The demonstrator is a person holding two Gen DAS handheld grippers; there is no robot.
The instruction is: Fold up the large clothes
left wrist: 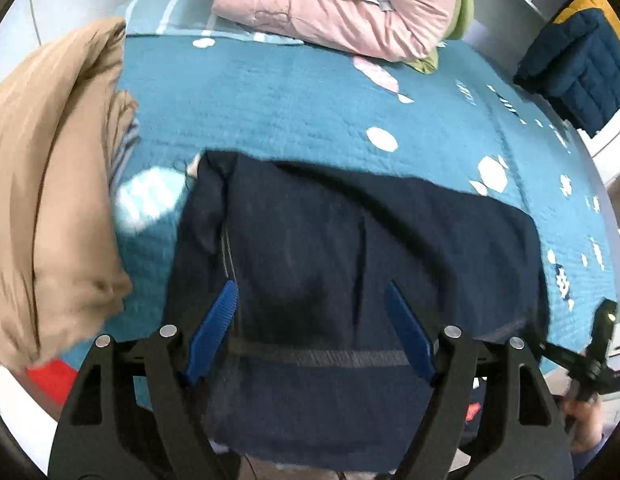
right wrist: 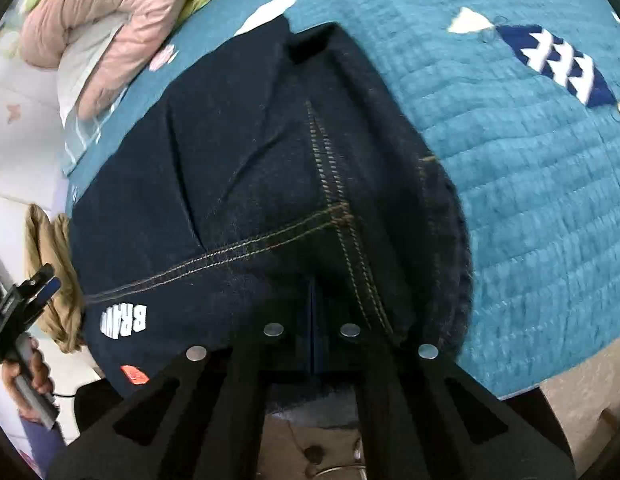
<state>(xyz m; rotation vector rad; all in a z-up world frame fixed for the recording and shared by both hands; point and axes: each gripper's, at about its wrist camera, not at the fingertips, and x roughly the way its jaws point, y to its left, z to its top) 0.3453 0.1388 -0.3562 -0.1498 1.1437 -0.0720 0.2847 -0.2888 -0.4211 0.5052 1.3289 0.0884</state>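
Dark navy jeans (left wrist: 350, 248) lie folded on the teal quilted bed (left wrist: 294, 100), hanging over its near edge. My left gripper (left wrist: 310, 300) is open, its blue fingers (left wrist: 216, 328) spread just above the jeans near a grey band. In the right wrist view the jeans (right wrist: 250, 168) show tan stitching and a white printed label. My right gripper (right wrist: 312, 312) is shut on the jeans' near edge by the seam. The right gripper also shows in the left wrist view (left wrist: 594, 356) at the far right, and the left gripper in the right wrist view (right wrist: 22, 304) at the left.
A tan garment pile (left wrist: 50, 184) lies on the bed's left side. A pink padded quilt (left wrist: 350, 12) with a green one under it sits at the far end. A navy-and-yellow quilted jacket (left wrist: 578, 64) hangs at the right. The floor (right wrist: 582, 384) lies below the bed edge.
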